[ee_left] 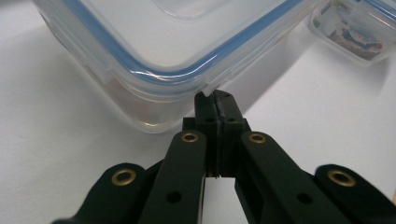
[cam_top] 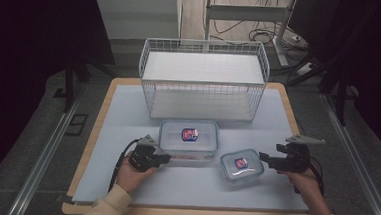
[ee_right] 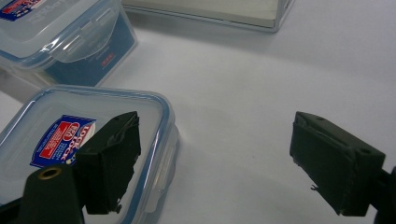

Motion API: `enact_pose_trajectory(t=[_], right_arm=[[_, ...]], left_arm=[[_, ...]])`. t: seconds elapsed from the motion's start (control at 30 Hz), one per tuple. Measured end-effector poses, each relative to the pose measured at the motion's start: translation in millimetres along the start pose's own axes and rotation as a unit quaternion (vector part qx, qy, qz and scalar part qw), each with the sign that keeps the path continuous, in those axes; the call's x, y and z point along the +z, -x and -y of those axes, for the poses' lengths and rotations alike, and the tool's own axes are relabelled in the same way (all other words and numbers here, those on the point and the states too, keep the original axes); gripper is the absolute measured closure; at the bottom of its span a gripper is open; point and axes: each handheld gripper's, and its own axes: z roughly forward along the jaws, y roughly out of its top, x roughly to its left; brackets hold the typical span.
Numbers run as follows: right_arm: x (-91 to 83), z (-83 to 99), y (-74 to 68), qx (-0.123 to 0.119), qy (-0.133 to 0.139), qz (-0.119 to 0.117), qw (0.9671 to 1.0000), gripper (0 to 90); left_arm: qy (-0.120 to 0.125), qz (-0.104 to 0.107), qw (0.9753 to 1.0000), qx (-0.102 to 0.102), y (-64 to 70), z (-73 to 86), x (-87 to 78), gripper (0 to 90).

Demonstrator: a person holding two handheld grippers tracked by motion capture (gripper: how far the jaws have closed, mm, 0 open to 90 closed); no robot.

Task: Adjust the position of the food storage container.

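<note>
Large clear plastic box with blue-sealed lid (cam_top: 188,137): directly ahead of left hand-held gripper (ee_left: 216,100), jaws pressed together at its corner latch. Small clear plastic blue-sealed box (cam_top: 241,165): just left of right hand-held gripper (cam_top: 265,157), jaws apart, nearer.
</note>
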Motion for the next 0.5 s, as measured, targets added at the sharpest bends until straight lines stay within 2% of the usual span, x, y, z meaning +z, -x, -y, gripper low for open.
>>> enact_pose_trajectory(t=[0.1, 0.2, 0.27, 0.33, 0.5], right_arm=[[-1.2, -0.6, 0.2, 0.0, 0.003, 0.0, 1.0, 16.0], [-2.7, -1.0, 0.6, 0.0, 0.006, 0.0, 1.0, 16.0], [-4.6, -2.1, -0.5, 0.001, 0.01, -0.003, 0.9999, 16.0], [-5.9, -3.8, -1.7, 0.0, 0.014, -0.004, 0.9999, 15.9], [-9.0, -5.2, -2.1, -0.001, 0.019, -0.004, 0.9998, 15.9]], left_arm=[[0.001, 0.003, 1.0, 0.0, 2.6, 2.3, -3.6, 90.0], [0.003, -0.011, 0.9998, 0.016, 10.9, 7.9, -14.8, 90.0], [0.007, -0.011, 0.9998, 0.017, 12.6, 9.5, -19.0, 90.0], [0.019, -0.009, 0.9997, 0.008, 12.3, 12.3, -30.1, 90.0], [0.04, -0.01, 0.9991, -0.009, 6.7, 14.7, -40.1, 89.5]])
